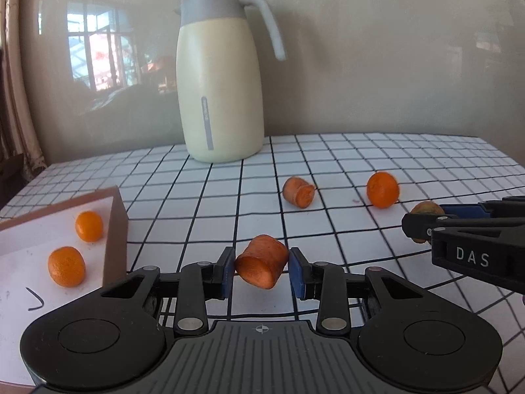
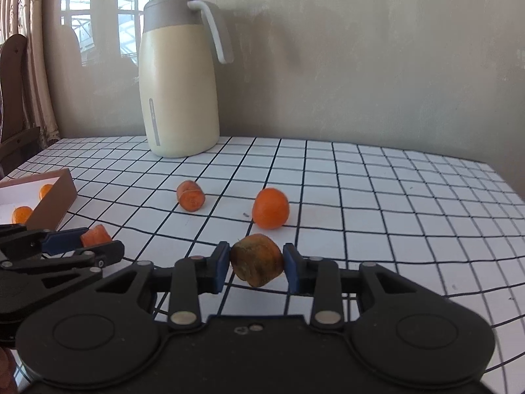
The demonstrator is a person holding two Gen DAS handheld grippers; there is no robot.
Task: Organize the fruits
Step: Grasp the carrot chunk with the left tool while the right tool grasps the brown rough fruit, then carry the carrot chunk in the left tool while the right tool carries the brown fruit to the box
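The left gripper (image 1: pixel 261 267) has its jaws clamped on an orange carrot chunk (image 1: pixel 262 264), near the box (image 1: pixel 115 226) at the worktop's (image 1: pixel 361 164) left edge, which holds 2 tangerines (image 1: pixel 88 226). The right gripper (image 2: pixel 254 264) pinches a browner chunk (image 2: pixel 256 264). Another carrot piece (image 2: pixel 191 196) and a loose tangerine (image 2: pixel 270 207) lie mid-worktop, a jug (image 2: pixel 178 75) at the back edge.

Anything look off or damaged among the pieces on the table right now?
Yes. The piece in the right tongs is brownish and dull, unlike the bright orange carrot chunk in the left tongs; it may be spoiled.
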